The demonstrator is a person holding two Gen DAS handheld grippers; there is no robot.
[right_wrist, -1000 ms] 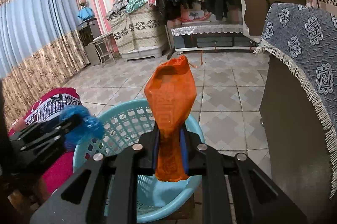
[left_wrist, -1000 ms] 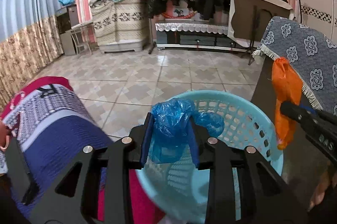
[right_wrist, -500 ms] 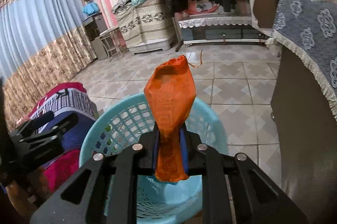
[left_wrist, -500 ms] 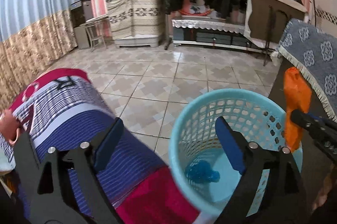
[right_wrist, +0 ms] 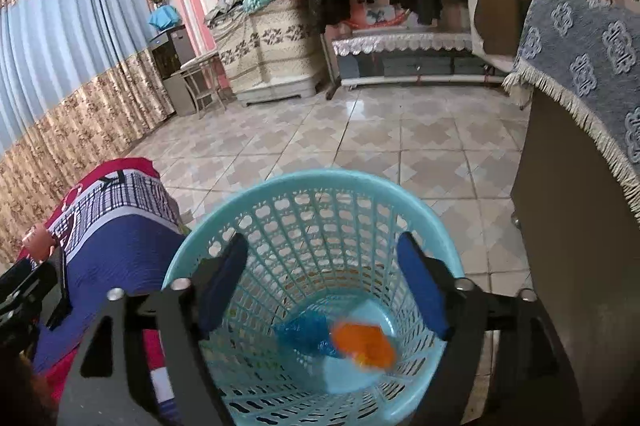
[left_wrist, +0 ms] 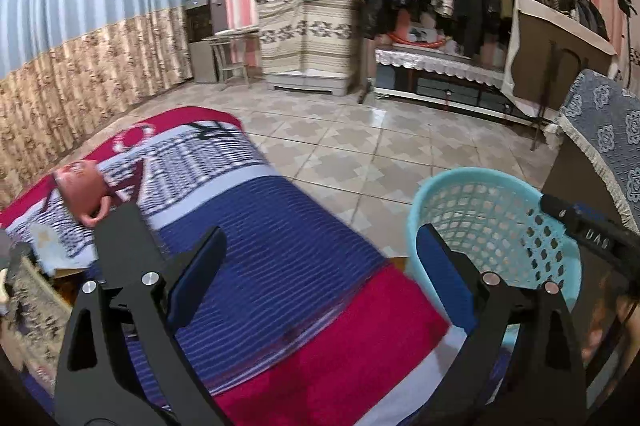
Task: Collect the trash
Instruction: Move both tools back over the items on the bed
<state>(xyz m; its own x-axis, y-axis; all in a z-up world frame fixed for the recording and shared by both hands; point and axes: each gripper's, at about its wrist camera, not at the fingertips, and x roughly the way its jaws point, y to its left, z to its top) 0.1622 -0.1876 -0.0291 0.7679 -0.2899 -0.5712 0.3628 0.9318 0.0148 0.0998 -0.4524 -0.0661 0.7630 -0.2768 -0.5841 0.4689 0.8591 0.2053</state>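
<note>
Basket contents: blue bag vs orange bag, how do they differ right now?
Colour: the blue bag is translucent blue, the orange bag opaque orange. Sharpness: the blue bag looks crinkled and fairly crisp; the orange bag is motion-blurred. Place: the blue bag is further left, the orange bag further right, overlapping its edge. Shared: both are crumpled plastic, low inside the turquoise basket, neither gripped.

Indoor light was soft and even, with glare on the floor tiles [left_wrist: 376, 114]. Fisheye edges bent darkly; the orange bag [right_wrist: 364, 346] looked motion-blurred, perhaps.
</note>
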